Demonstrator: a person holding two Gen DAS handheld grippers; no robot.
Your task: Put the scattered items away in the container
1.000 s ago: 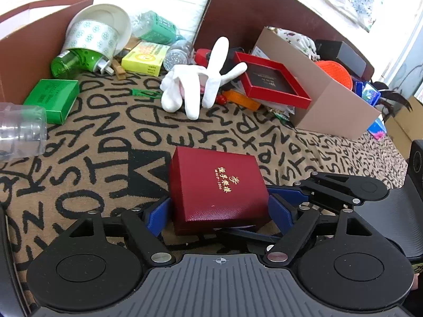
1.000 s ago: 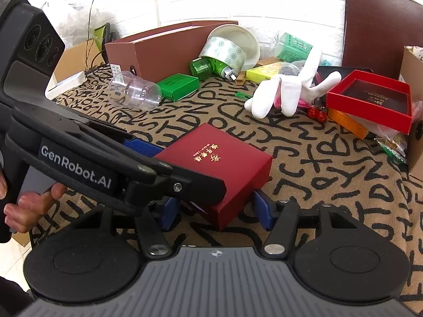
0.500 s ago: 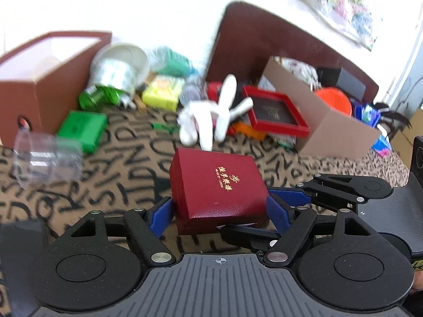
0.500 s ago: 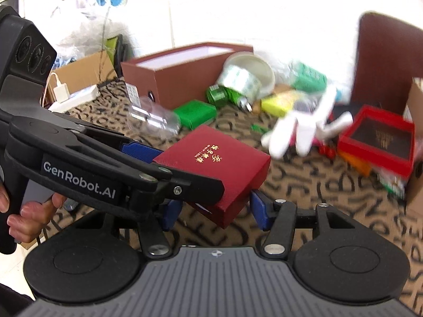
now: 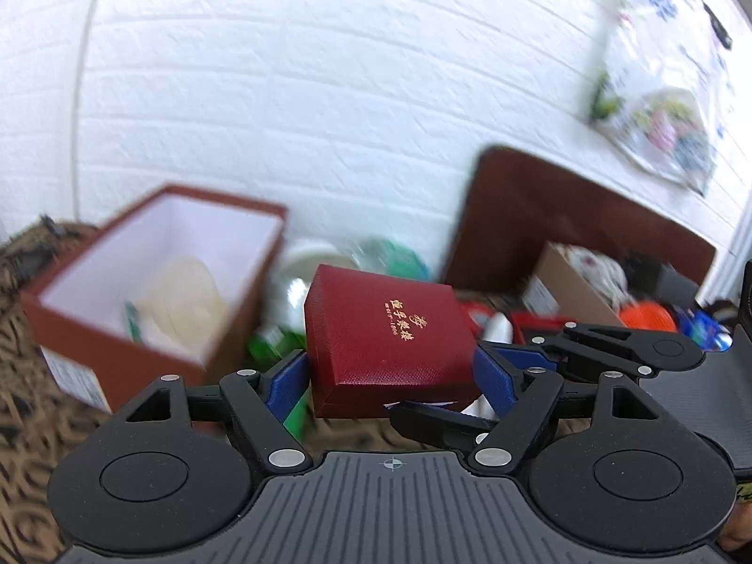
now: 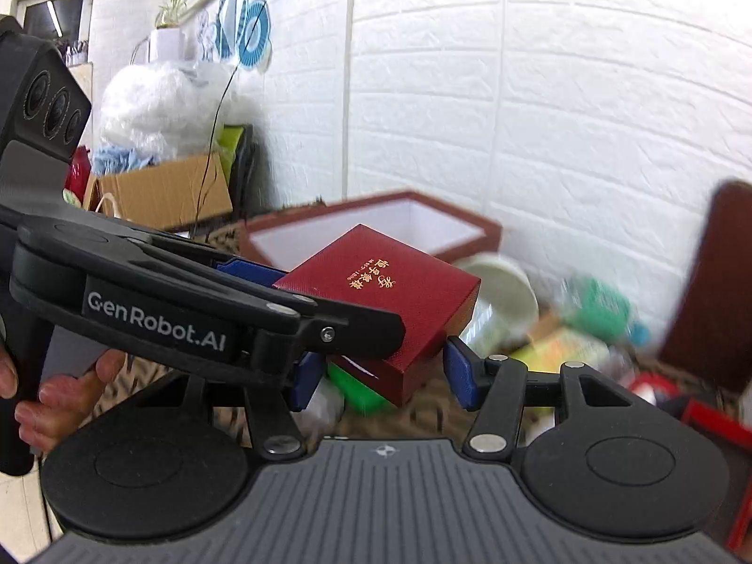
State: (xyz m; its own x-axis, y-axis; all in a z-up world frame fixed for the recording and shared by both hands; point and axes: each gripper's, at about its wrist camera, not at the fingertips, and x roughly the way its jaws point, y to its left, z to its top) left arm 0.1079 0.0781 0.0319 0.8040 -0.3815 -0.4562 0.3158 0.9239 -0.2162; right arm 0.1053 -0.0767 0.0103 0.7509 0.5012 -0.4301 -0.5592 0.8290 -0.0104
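One dark red textured square gift box with gold lettering [image 5: 390, 338], lifted clear of the letter-patterned brown table cloth [image 5: 19, 404]. Two claws on it. Left claw [image 5: 392, 376]: blue pads pressed on the box's left and right sides, box sitting between the fingers at 12 o'clock from the claw body, lid tilted up toward the camera. Right claw [image 6: 380, 371]: blue pads flank the same box; the right pad [image 6: 458, 373] sits just beside the box's lower right corner, the left pad partly hidden behind the other tool's black linkage, so contact cannot be told for certain. It reads as closed around the box from the lower corner.

One open brown-red rectangular cardboard container with white interior [image 5: 155, 272], at 10 o'clock from the held box in the left wrist view, directly behind the box at 12 o'clock in the right wrist view [image 6: 376, 230]. One pale roundish item inside, blurred.

One tan cardboard box [image 5: 568, 291] at 3 o'clock, stuffed with mixed items. One white paper bowl [image 6: 503, 291] at 3 o'clock of the box, right wrist view. Green items behind, blurred, count unclear.
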